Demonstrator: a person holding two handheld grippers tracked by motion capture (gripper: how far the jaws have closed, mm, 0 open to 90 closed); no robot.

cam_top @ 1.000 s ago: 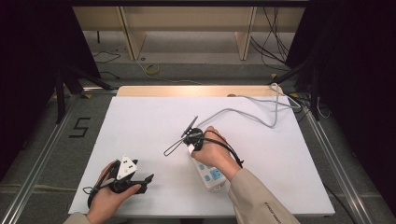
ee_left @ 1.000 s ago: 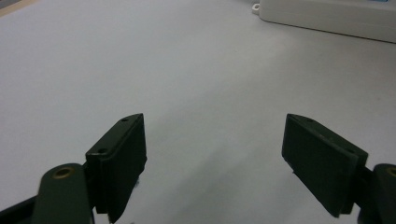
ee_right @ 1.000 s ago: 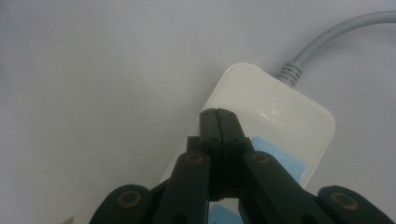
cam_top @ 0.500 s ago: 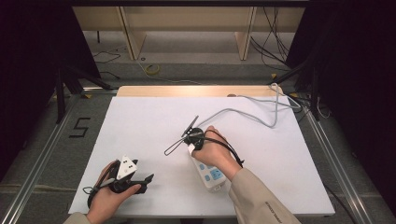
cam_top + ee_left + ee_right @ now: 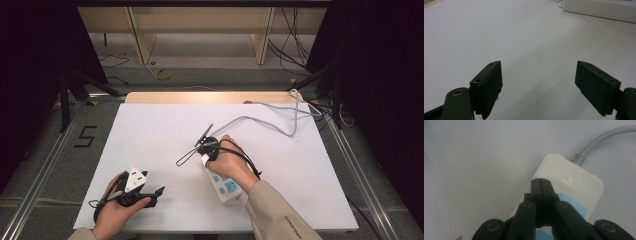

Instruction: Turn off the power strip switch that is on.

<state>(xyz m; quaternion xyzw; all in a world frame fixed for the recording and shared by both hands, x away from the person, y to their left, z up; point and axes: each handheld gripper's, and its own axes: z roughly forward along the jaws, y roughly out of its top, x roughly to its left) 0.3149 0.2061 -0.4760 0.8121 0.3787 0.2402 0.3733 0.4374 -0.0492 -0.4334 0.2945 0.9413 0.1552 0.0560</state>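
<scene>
A white power strip [image 5: 227, 187] with pale blue sockets lies on the white table [image 5: 150, 130], partly under the person's right hand. My right gripper [image 5: 207, 150] points down at the strip's cable end. In the right gripper view its black jaws [image 5: 540, 181] are shut tight together with nothing between them, their tips over the top of the strip [image 5: 574, 182]; I cannot tell whether they touch it. My left gripper [image 5: 157, 193] rests near the table's front left, pointing right. Its jaws [image 5: 539, 75] stand wide open and empty, with the strip [image 5: 599, 8] farther off.
The strip's grey cable [image 5: 270, 122] snakes across the table to the back right corner and off the edge. A wooden strip [image 5: 200, 97] lines the table's far edge. Dark curtains and floor cables surround the table.
</scene>
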